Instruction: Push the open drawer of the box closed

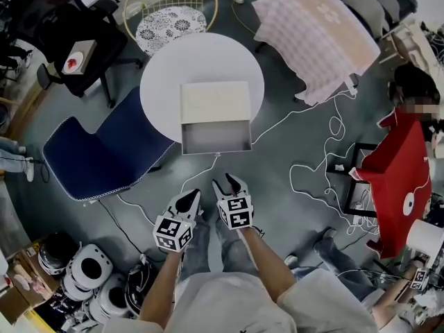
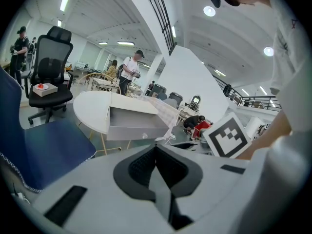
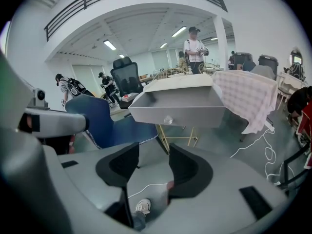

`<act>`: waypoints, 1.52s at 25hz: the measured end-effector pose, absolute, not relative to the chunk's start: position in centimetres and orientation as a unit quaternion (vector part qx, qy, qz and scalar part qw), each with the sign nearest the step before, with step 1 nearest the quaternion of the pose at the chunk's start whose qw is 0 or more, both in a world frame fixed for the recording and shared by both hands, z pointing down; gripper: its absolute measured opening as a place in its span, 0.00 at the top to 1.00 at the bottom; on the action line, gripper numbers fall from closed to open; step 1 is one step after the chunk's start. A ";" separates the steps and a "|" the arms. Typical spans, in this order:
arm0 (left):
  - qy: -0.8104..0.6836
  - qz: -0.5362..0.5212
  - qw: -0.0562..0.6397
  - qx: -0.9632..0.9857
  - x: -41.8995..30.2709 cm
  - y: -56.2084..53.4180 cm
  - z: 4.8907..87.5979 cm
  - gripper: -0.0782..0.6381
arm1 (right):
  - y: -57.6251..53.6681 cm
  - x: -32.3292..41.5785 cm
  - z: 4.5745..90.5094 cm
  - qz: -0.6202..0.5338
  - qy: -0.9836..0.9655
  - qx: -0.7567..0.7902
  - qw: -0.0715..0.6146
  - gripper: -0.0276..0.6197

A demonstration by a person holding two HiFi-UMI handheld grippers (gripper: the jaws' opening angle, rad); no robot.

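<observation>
Bright ceiling strip lights, sharp pics, heavy fisheye warp w/ dark corners.

Round white table (image 1: 161, 82) on grey floor (image 1: 291, 186), w/ one thing on it: cream box (image 1: 214, 100), approx. centred, grey drawer (image 1: 216, 137) out past table's near edge.

grey floor (image 1: 277, 193) strewn with white cables (image 1: 337, 126); round white table (image 1: 159, 82) at upper centre, blue chair (image 1: 97, 151) at its left, pink checked cloth (image 1: 312, 33) upper right; strip lights (image 3: 109, 45) overhead.
</observation>
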State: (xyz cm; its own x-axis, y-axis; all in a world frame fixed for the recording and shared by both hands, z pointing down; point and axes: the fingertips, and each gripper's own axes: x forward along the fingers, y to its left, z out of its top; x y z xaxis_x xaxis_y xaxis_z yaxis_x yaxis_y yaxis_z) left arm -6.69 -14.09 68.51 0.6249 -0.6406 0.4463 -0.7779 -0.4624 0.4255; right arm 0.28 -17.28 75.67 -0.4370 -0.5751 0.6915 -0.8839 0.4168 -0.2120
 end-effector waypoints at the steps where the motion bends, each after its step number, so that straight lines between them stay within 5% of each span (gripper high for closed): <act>1: -0.418 0.113 0.306 0.848 -6.7 -14.1 68.5 0.87 | -17.8 0.2 75.7 0.287 -0.797 0.459 0.269 0.64; 19: -0.423 0.114 0.314 0.842 -7.8 -13.2 68.9 0.87 | -24.2 -0.7 77.5 0.287 -0.784 0.478 0.273 0.66; 28: -0.422 0.118 0.313 0.842 -8.3 -13.1 69.1 0.87 | -24.9 -0.5 78.0 0.276 -0.776 0.490 0.286 0.84; 38: -0.416 0.118 0.313 0.846 -7.7 -13.2 68.9 0.87 | -25.2 -0.4 77.3 0.269 -0.775 0.491 0.292 0.84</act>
State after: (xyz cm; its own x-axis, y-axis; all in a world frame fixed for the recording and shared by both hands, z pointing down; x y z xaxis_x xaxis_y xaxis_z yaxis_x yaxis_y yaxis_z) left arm -7.68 -13.23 68.92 0.6265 -0.6297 0.4594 -0.7770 -0.4578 0.4321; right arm -0.44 -25.17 77.35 -0.3472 -0.6043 0.7171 -0.9188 0.3724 -0.1310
